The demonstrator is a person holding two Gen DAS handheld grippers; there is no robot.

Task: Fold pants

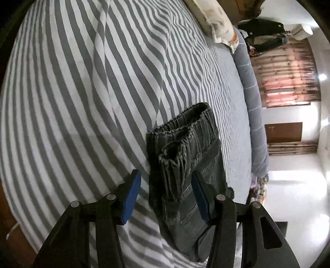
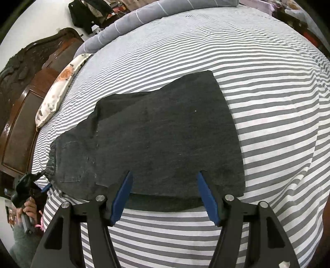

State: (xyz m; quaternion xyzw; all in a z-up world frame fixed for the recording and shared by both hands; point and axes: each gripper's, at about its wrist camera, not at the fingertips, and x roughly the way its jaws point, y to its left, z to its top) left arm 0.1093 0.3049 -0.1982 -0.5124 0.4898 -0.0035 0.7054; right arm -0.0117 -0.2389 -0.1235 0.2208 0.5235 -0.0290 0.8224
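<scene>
Dark grey denim pants [image 2: 165,140] lie folded in a flat stack on the striped bedsheet [image 2: 268,123]. My right gripper [image 2: 164,179] is open, its blue pads at the near edge of the stack, with no cloth between them. In the left wrist view the elastic waistband end of the pants [image 1: 185,148] sits between the pads of my left gripper [image 1: 166,185], which is open and astride it. My left gripper also shows in the right wrist view [image 2: 44,188], at the waistband corner, held by a hand.
A floral pillow [image 2: 59,86] lies at the head of the bed by the dark wooden headboard [image 2: 26,82]. A rolled grey quilt [image 2: 156,10] runs along the far side. Dark clothes [image 1: 266,35] hang beyond it. White floor [image 1: 292,185] is past the bed edge.
</scene>
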